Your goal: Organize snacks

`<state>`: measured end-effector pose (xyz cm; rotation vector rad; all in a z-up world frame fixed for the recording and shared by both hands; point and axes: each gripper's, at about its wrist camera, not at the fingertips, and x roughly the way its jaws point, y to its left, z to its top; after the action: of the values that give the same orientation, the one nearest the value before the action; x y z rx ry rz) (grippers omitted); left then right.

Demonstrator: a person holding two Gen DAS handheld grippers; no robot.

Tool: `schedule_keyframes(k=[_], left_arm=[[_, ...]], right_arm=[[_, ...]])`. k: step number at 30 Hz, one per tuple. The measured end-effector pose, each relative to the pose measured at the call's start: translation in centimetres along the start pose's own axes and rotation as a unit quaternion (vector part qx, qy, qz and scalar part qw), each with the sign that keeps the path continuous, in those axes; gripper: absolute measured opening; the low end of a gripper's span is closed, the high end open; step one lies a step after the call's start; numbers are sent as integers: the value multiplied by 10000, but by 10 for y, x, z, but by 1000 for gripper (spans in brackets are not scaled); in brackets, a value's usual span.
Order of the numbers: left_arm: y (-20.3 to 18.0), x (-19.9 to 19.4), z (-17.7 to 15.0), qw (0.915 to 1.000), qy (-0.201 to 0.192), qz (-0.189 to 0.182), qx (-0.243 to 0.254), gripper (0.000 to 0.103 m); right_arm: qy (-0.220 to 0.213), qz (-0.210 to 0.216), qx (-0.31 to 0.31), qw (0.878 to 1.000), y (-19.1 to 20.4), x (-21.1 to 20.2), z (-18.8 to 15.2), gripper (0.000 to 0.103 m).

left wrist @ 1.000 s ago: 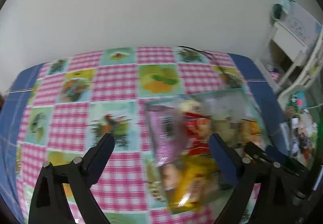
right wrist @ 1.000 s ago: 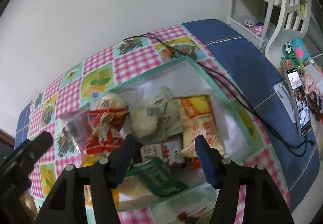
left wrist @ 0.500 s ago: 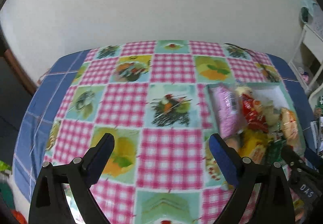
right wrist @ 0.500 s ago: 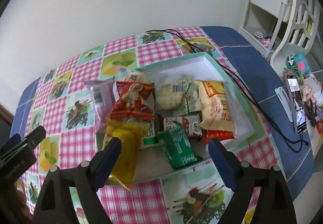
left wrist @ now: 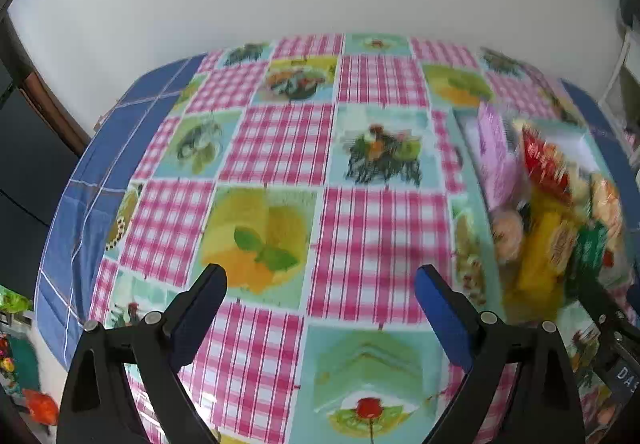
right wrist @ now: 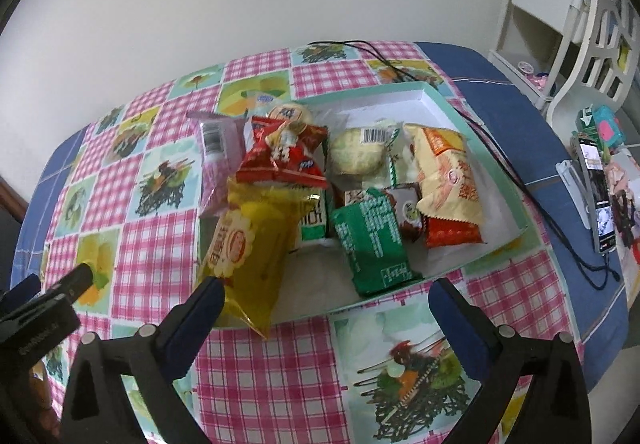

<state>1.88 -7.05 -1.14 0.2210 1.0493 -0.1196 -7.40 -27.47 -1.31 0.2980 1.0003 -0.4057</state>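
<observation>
A shallow box with a teal rim [right wrist: 436, 94] holds several snack packets: a yellow bag [right wrist: 248, 248], a red bag [right wrist: 282, 156], a pink pack [right wrist: 218, 164], a green pack [right wrist: 372, 240], an orange-and-cream pack [right wrist: 448, 180] and a round bun [right wrist: 356, 154]. My right gripper [right wrist: 326, 294] is open and empty, just in front of the box. My left gripper [left wrist: 320, 284] is open and empty over bare tablecloth, left of the box [left wrist: 472, 180]. The snacks show blurred in the left wrist view [left wrist: 552, 212].
The table wears a pink checked cloth with fruit pictures [left wrist: 280, 148] over a blue cloth [right wrist: 520, 116]. A black cable [right wrist: 500, 164] runs past the box's right side. A phone on a stand [right wrist: 596, 192] and a white shelf [right wrist: 560, 16] stand to the right.
Both grippers have pulled back from the box. The left one has swung left over bare cloth. The right gripper's jaws have opened wider.
</observation>
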Motion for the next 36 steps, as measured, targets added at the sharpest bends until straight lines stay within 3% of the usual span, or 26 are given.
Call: schedule_keyframes(k=[17,36], left_arm=[[14,-14,-41,9998,185,48,82,95],[20,-32,-45,10000,19,43,22,95]], right_arm=[[60,57,-178,9998,8,-11,-32,103],[-89,-85,-233,9997,11,-28,-43,103]])
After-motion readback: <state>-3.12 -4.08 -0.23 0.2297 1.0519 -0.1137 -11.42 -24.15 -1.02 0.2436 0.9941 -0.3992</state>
